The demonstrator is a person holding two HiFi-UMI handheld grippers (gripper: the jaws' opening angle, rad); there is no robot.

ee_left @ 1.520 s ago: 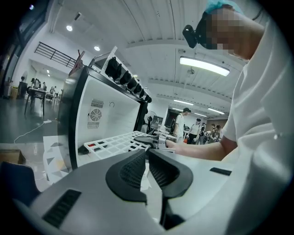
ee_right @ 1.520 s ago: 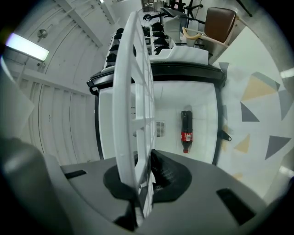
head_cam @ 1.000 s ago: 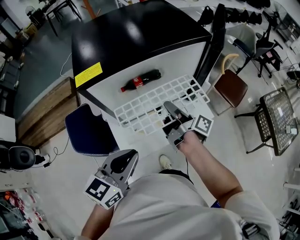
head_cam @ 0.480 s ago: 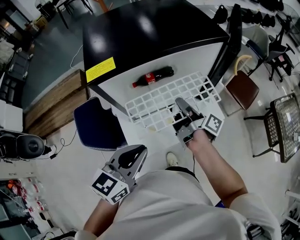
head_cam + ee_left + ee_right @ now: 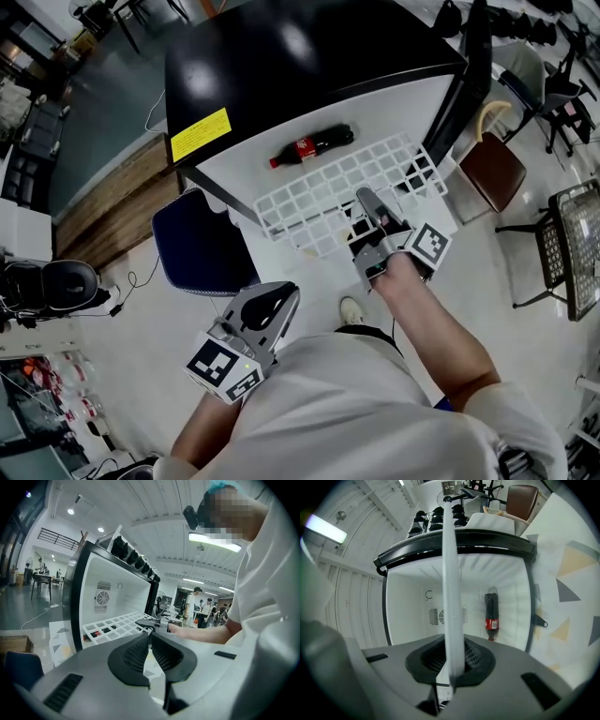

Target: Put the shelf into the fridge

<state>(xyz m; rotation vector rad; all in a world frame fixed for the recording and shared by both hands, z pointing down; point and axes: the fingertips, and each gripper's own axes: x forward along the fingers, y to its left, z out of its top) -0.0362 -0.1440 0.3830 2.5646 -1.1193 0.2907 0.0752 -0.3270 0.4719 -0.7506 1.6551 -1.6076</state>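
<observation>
Ahead of my R tongs (image 5: 368,208), pinching the wire shelf (image 5: 323,192), sits the fridge (image 5: 281,56); next: slide it in level. L tongs (image 5: 150,637) pressed together, empty.

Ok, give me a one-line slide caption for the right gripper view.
Right gripper shut on the white shelf, seen edge-on, before the open fridge holding a bottle.

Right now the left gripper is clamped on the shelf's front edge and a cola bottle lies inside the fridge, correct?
Not the left: the right gripper is clamped on the shelf, as the right gripper view shows. The left gripper is shut on nothing. The cola bottle lies inside the fridge.
</observation>
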